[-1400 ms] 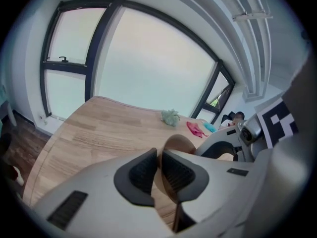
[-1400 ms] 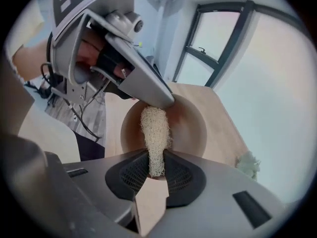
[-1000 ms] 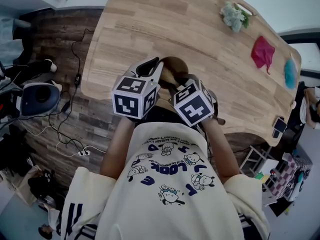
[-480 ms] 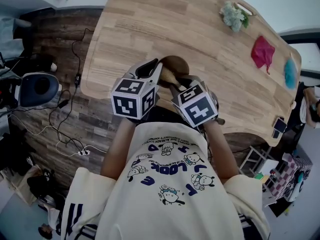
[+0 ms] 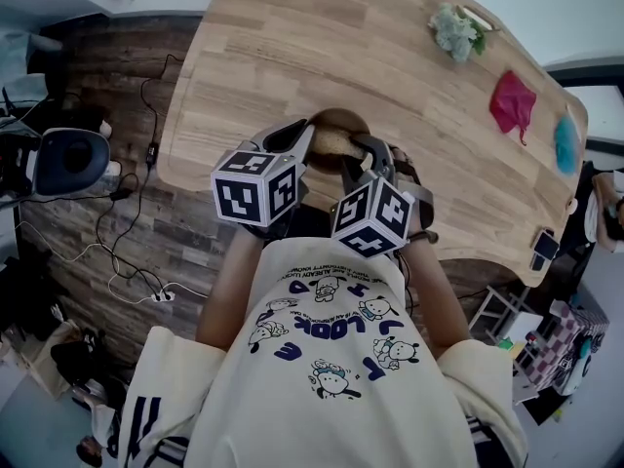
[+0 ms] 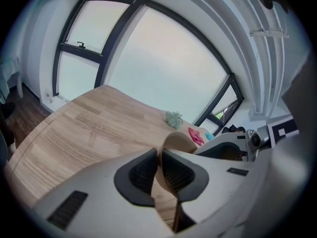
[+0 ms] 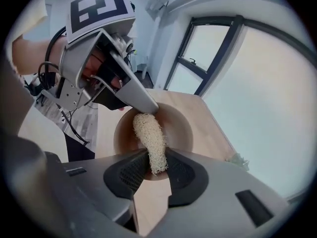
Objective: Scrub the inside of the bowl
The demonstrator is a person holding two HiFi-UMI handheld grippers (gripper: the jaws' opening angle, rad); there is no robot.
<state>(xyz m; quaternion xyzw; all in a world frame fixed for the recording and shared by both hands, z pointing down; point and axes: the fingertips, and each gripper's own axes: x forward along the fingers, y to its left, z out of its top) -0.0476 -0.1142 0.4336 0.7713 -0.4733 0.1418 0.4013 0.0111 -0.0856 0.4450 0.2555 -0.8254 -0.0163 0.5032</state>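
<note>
The bowl (image 5: pixel 343 123) lay at the near edge of the surface (image 5: pixel 292 47), toward 6 o'clock of the boards, and was pinched by its thin wall in the left tool (image 6: pixel 159 168), whose jaws had just been closing on it; in the right gripper view that hold was seen at about 11 o'clock on the rim. The loofah scrubber (image 7: pixel 150 142) was set between the pads of the right tool (image 7: pixel 151 171), its far end reaching into the bowl's hollow, and those jaws had just been opening, though both pads appeared to be touched by the fibre. A slackened hold was therefore judged the chief risk: the scrubber could be dropped into the bowl or twisted sideways once pressure was applied, and little scrubbing force would be passed through it. A second risk was judged to lie in the bowl, which was steadied by one narrow pinch close to the surface's edge and could be levered out of the pads or knocked toward the floor by a hard stroke. In the head view both sets of jaws and much of the bowl were masked by the marker cubes (image 5: pixel 258 185); whether the bowl's base rested on the surface could not be made out, and the green tuft (image 5: pixel 456 32), pink cloth (image 5: pixel 512 100) and blue item (image 5: pixel 565 142), from 1 to 3 o'clock, were too small to be identified
</note>
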